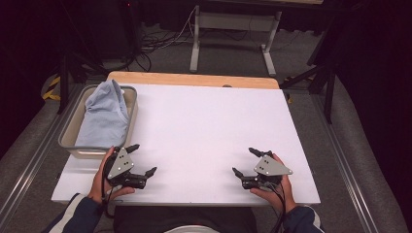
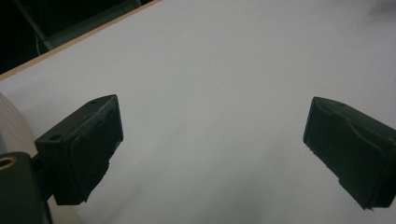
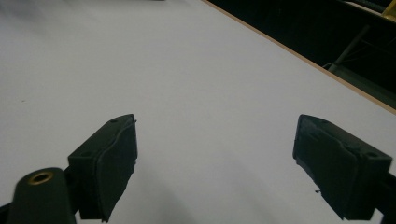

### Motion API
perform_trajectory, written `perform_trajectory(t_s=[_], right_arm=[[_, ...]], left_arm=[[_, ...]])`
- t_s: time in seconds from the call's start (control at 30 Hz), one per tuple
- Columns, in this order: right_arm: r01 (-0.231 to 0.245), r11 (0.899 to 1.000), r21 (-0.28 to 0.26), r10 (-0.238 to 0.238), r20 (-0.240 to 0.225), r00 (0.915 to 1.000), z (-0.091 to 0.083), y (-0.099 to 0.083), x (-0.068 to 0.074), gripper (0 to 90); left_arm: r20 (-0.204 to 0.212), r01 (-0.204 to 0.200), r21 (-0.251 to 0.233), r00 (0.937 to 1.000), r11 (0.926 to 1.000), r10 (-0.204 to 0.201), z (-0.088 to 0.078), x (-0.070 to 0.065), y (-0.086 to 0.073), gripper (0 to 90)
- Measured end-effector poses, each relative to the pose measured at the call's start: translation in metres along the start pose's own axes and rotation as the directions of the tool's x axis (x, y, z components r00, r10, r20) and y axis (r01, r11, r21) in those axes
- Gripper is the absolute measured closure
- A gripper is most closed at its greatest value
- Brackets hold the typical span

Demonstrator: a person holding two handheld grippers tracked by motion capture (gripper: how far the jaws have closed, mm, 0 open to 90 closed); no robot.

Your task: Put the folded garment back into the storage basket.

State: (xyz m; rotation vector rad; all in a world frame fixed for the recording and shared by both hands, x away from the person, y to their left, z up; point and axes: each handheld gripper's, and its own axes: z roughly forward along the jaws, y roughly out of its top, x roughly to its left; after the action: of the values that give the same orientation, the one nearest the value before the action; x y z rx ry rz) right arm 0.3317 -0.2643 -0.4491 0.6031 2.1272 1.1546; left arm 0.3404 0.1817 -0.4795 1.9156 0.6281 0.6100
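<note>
Presently catalogued, left to right:

Bin: a grey plastic bin on the far-left part of the surface, its near rim just beyond the left tool.

Cloth: a light blue garment heaped in the bin, bunched high at the far end and spilling toward the near rim; its long axis runs away from the person.

Left tool: left tool held low at the near-left edge, jaws spread wide, nothing between them. The cloth lies forward of it and slightly left; this hand is much the nearer.

Surface: a white surface, bare between the two hands, with a wooden strip along its far edge.

Right tool: right tool at the near-right edge, jaws likewise parted and empty, well apart from the bin.

Key relation: judged, a short forward reach by the left hand would meet the cloth at the near rim.

Views compared: the high view gives bin and cloth; the left gripper view and right gripper view look across bare white and confirm each gap is empty.
</note>
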Motion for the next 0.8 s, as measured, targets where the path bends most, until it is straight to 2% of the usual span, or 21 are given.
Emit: perform_trajectory(t_s=[0.57,0.8], right_arm=[[0.000,1.000,0.005,0.000,-0.004,1.0000,0.0002,-0.0008,-0.0005,14.9],[-0.003,1.000,0.004,0.003,-0.005,1.0000,-0.0002,-0.0010,-0.0008,14.5]], left_arm=[[0.011,-0.003,0.002,0.9999,1.0000,0.003,0.0006,0.0005,0.0002,4.9],[0.004,-0.006,-0.002,1.0000,1.0000,0.006,0.0004,0.0006,0.0010,4.8]])
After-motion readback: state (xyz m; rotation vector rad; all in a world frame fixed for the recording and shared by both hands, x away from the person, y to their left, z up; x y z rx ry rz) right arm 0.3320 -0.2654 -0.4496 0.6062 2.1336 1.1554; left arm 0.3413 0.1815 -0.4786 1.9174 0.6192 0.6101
